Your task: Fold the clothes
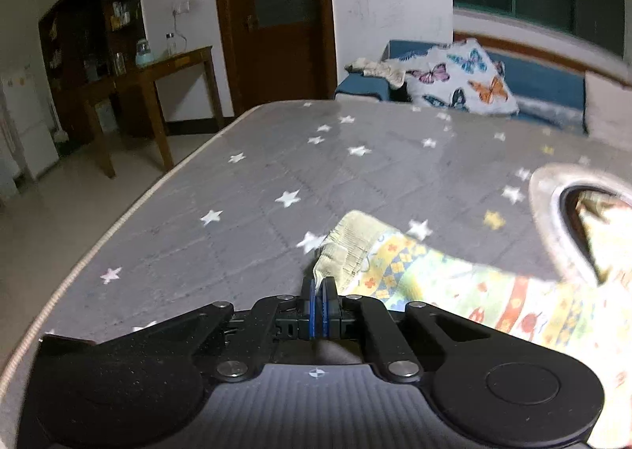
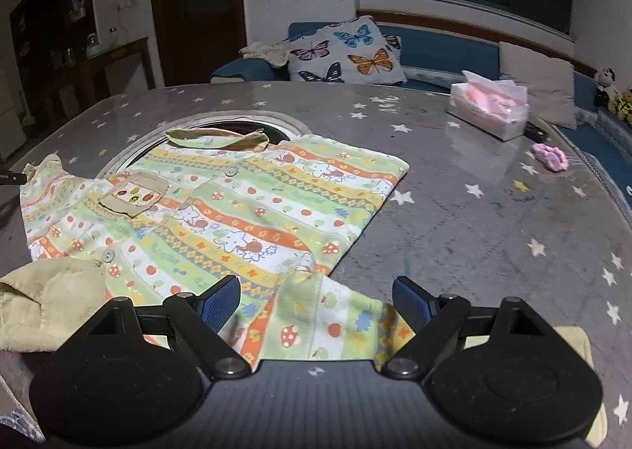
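A child's patterned shirt (image 2: 252,212) with green, orange and yellow stripes lies spread on the grey star-print table (image 2: 474,212), collar toward the table's round centre hole. My left gripper (image 1: 320,283) is shut on the beige cuff (image 1: 351,239) of one sleeve (image 1: 454,283), at the shirt's left side. My right gripper (image 2: 316,303) is open, its blue pads either side of the other sleeve (image 2: 335,326) at the near edge. A beige cuff (image 2: 51,303) lies folded at the lower left.
A tissue box (image 2: 489,109) and a pink cloth lump (image 2: 551,156) sit at the table's far right. A round hole with a metal rim (image 2: 237,119) lies under the collar. A blue sofa with a butterfly cushion (image 2: 347,54) stands behind the table.
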`<state>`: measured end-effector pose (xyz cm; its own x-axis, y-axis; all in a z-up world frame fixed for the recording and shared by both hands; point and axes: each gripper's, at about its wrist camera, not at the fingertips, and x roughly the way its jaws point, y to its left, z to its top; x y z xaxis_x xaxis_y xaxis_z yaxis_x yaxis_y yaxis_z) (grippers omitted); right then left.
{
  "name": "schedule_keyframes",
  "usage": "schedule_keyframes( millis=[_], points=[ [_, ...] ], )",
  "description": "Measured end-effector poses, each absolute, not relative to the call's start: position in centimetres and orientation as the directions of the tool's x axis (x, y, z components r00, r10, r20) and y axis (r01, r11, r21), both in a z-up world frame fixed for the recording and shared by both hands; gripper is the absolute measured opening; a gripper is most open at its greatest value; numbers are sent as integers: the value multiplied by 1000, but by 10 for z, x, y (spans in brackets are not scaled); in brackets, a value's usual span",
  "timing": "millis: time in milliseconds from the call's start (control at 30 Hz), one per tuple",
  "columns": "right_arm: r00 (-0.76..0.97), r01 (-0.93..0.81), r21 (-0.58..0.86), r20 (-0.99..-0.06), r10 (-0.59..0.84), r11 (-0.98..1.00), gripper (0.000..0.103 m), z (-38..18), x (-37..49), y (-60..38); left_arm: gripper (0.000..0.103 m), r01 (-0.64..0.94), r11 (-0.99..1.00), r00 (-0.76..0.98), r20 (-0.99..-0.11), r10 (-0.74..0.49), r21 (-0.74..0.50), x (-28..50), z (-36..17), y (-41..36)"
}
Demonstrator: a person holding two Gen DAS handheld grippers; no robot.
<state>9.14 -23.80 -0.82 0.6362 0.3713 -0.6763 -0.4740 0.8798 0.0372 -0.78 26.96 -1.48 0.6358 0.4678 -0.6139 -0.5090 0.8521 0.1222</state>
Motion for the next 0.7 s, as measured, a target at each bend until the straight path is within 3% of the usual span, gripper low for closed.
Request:
schedule_keyframes(
  millis=[200,467,633,700],
  points=[
    [623,-467,76,-679,388,881,86,-8,116,-239,4,-532,838,608,-634,478,122,-19,-16,272],
    [593,-470,117,-693,411,875,83,-14,165,-234,13,-540,827,593,-626,506,156,-17,2,265],
    [595,-467,98,-700,395,879,83,-16,191,-224,29,-382,910,682,-616,393,158,12,17,222],
    [596,-461,93,-704,386,882,83,-19,201,-220,29,-298,943,710,-626,323,150,32,18,199]
  ],
)
